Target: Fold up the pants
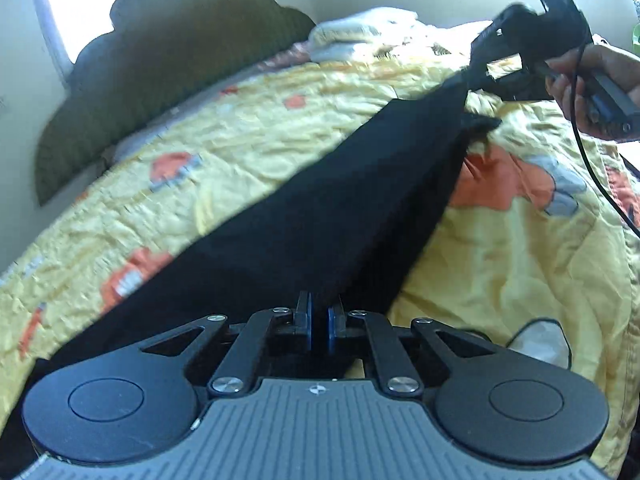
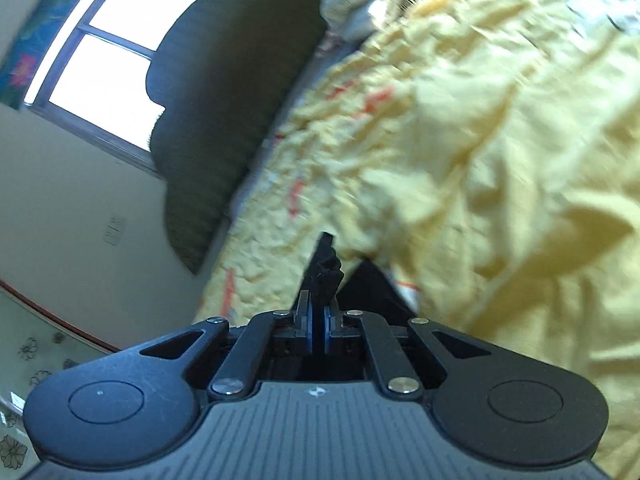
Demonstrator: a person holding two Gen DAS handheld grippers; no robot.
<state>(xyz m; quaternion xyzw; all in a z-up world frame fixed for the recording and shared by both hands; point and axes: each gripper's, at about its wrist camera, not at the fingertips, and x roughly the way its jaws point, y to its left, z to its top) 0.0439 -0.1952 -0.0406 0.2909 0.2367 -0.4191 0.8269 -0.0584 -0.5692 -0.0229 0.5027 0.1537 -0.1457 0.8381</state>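
- Lying stretched across a bed: black pants, a long dark band running diagonally from the near left to the far right, smooth and taut along the upper edge, hanging in a soft fold along the lower one.
- Clamping the near end of the pants: the left gripper, blue pads almost touching, black cloth pinched between them.
- Pulling the far end up off the bed: the right gripper, jaws closed on a bunched tip of the fabric, gripped by a hand with a black cable trailing down.
- Showing in the right wrist view: the right gripper's pads nearly together, a crumpled tuft of black cloth sticking out past them.
- Lying beneath everything: a rumpled yellow quilt with orange and grey patches, heaped in thick folds at the right.
- Standing at the far left: a dark green scalloped headboard before a bright window.
- Resting beyond the quilt: white folded bedding.
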